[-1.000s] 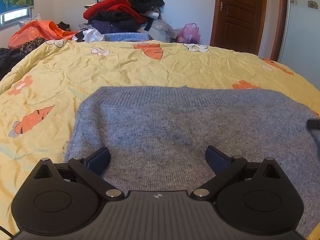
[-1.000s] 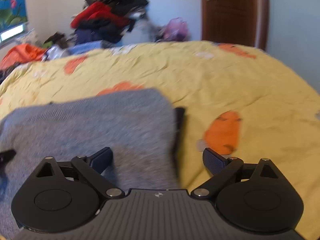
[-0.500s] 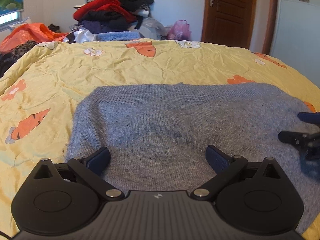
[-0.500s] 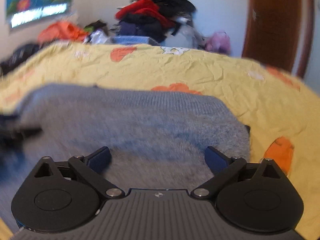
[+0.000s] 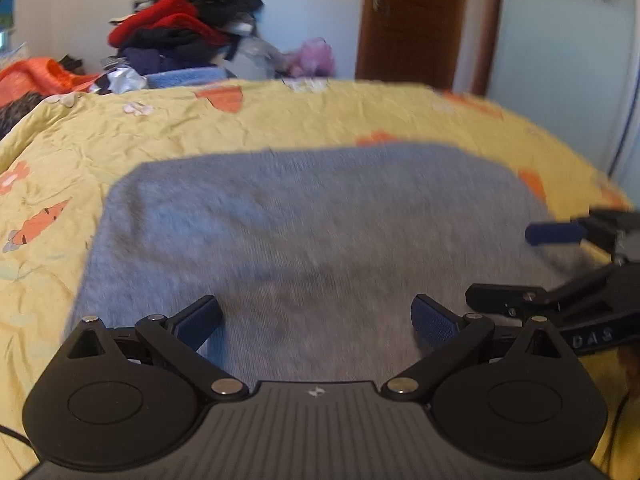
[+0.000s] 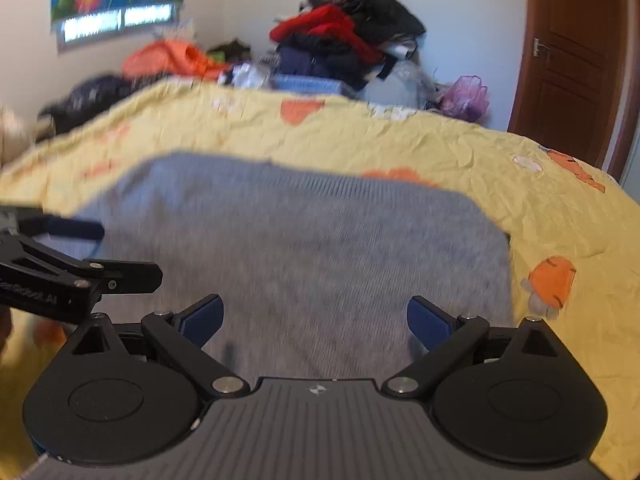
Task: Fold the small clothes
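Observation:
A grey knitted sweater point(image 5: 312, 232) lies folded in a flat rectangle on the yellow bedspread point(image 5: 100, 140); it also shows in the right wrist view point(image 6: 304, 248). My left gripper point(image 5: 318, 322) is open and empty above the sweater's near edge. My right gripper point(image 6: 316, 318) is open and empty above the same near edge, a little to the right. The right gripper shows at the right edge of the left wrist view point(image 5: 580, 268), and the left gripper shows at the left edge of the right wrist view point(image 6: 60, 256). Both views are motion-blurred.
A pile of red, black and dark clothes point(image 5: 188, 36) stands behind the bed's far edge, with an orange garment point(image 5: 36, 78) at the left. A brown door point(image 5: 412, 20) is at the back right. The bedspread point(image 6: 560, 208) carries orange carrot prints.
Both grippers have moved towards each other over the sweater's near edge, so each now shows large in the other's view. The sweater has not changed shape. Both stay open.

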